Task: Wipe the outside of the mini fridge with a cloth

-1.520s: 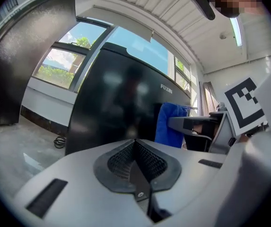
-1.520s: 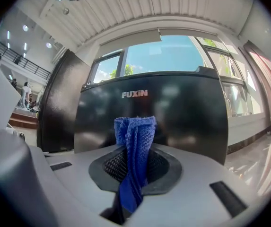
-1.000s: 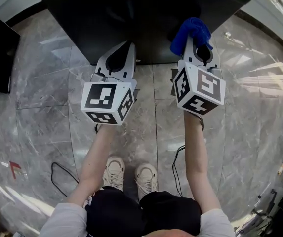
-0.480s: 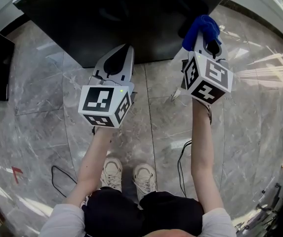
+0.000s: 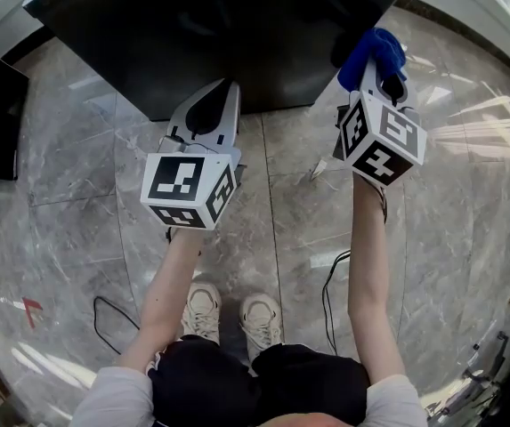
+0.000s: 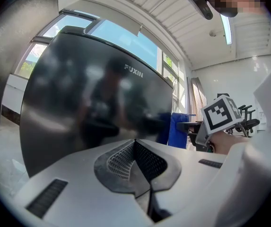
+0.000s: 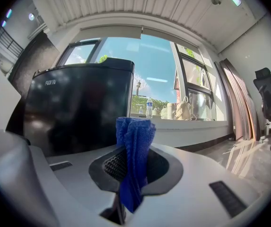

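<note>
The left gripper (image 5: 228, 87) is held low in front of the black mini fridge (image 5: 237, 34), pointing at the lower part of its glossy door. Its jaws are pressed together with nothing between them, which shows plainly in the left gripper view (image 6: 135, 144). The fridge (image 6: 78, 93) stands on the grey marble floor (image 5: 76, 194), and the person's shoes (image 5: 206, 310) are planted a little way back from it, with a thin black cable (image 5: 103, 314) lying on the tiles to their left.

Further right, the right gripper (image 5: 377, 68) is raised towards the door's right edge. Its jaws are clamped on a blue cloth (image 5: 372, 50). The cloth (image 7: 135, 141) stands bunched above the jaws and hangs down between them. The bunched end sits right at the fridge's (image 7: 78, 108) right front edge, though I cannot tell if it touches.
</note>
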Demonstrator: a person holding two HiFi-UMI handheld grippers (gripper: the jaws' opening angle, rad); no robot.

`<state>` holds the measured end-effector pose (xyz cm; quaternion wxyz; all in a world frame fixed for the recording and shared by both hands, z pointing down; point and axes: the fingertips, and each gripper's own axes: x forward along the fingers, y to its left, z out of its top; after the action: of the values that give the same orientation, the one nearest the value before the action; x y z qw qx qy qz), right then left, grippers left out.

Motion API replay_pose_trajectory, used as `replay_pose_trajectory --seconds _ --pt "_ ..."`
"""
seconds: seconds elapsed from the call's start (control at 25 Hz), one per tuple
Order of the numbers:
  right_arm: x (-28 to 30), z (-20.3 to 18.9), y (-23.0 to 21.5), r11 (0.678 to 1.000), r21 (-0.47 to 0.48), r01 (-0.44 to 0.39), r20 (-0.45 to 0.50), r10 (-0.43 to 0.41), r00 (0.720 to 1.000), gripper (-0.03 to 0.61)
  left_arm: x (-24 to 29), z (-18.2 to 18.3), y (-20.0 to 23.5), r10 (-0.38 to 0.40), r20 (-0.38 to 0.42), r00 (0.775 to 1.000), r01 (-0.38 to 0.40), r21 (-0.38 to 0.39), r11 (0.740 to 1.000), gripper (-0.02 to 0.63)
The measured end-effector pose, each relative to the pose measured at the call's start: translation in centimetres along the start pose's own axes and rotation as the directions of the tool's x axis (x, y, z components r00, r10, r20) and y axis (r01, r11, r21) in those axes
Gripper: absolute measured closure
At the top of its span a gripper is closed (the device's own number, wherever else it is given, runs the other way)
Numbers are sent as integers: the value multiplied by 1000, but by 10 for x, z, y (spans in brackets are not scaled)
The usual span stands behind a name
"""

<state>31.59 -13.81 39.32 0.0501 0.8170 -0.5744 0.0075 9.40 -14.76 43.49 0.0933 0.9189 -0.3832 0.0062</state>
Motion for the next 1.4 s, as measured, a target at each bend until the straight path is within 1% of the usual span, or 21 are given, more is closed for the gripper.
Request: replay_pose_trajectory --seconds 0.16,0.32,0.4,0.48,0.64,0.84,0.96,1.16,1.4 --pt "-23 -11 16 999 10 -49 -17 50 999 514 -5 4 5 12 12 1000 -12 -1 1000 609" --pt "-43 -25 55 990 -31 -135 -42 134 990 514 -20 4 15 33 22 999 -34 26 999 609" --pt "-50 -30 78 983 -38 -180 -51 178 983 514 -32 3 27 63 34 997 -64 20 998 609" --pt "-53 -31 100 975 -20 -222 -53 221 974 514 -44 6 43 106 53 993 -106 3 994 609" --pt "-63 -27 150 953 4 -303 -44 303 952 514 -71 10 77 186 83 979 -186 -8 982 609" --pt "-75 -28 221 912 -3 -410 -41 409 912 514 -104 10 121 271 96 958 -269 -33 963 609" --pt "-73 -27 255 898 17 -440 -33 440 897 514 -114 9 142 290 99 952 -287 -48 957 609" --pt "-73 -31 319 861 11 -508 -29 508 861 514 -132 4 177 320 106 942 -318 -33 948 609" --pt "-65 -41 380 827 40 -561 -27 562 826 514 -152 -15 211 362 87 928 -356 -74 931 609"
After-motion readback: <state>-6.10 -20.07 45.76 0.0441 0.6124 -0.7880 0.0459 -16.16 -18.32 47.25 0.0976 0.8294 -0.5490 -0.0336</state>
